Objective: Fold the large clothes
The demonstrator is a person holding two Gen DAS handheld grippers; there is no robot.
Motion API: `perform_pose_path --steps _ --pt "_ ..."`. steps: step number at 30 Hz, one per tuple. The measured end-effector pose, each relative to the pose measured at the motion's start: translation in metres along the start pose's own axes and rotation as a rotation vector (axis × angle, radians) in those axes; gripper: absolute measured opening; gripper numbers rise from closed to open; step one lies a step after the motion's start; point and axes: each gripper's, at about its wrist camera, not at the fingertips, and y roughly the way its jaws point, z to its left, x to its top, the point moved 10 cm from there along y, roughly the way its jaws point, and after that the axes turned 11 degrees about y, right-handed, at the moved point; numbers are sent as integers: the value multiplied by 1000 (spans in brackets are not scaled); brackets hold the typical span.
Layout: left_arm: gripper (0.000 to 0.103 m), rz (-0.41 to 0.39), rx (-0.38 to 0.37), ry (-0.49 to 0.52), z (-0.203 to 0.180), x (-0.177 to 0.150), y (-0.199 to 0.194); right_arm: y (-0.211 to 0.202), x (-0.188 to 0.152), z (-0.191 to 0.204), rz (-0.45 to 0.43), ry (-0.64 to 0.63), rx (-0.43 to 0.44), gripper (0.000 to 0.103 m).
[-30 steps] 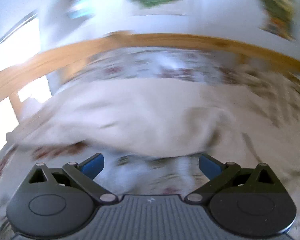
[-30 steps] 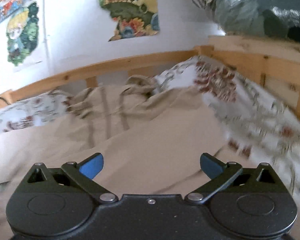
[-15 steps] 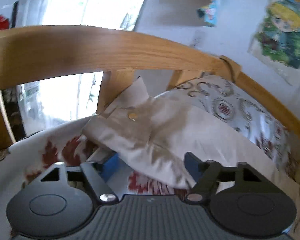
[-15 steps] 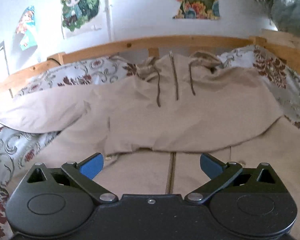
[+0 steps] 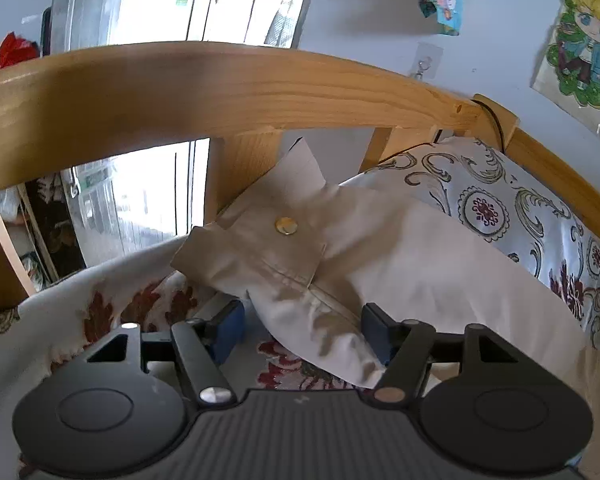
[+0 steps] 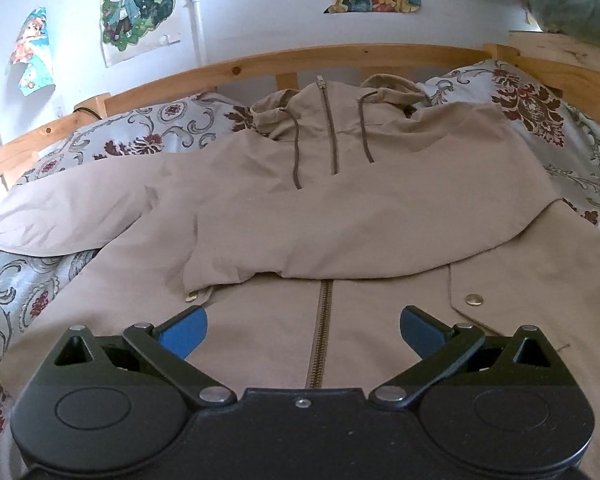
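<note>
— Left gripper (image 5: pixel 302 330) sits astride the sleeve cuff (image 5: pixel 268 252) of that beige jacket (image 6: pixel 340 216) on the bed, jaws parted, not yet pinching.

— And the right gripper (image 6: pixel 303 330)?

— Open, empty, hovering over the zipper (image 6: pixel 320 332). I'd bite the cuff deep, behind the snap (image 5: pixel 285 226), then carry it flat across the chest.

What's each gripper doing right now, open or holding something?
Left gripper: open, its fingers either side of the jacket's sleeve cuff, not clamped.
Right gripper: open, empty, above the jacket.
</note>
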Motion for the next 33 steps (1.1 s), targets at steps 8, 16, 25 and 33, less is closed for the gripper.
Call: perform_pose_path --steps 8,16,25,33 --pt "7 -102 14 -47 -2 -2 -17 -1 1 -1 -6 11 -1 102" --pt "2 -382 -88 146 -57 15 -85 -3 4 1 -13 31 16 102" --pt "2 -693 -524 642 -238 3 -207 -5 17 -16 -73 29 -25 102" --pt "1 -580 -922 964 -392 -96 -241 -6 38 -75 -136 107 -153 102"
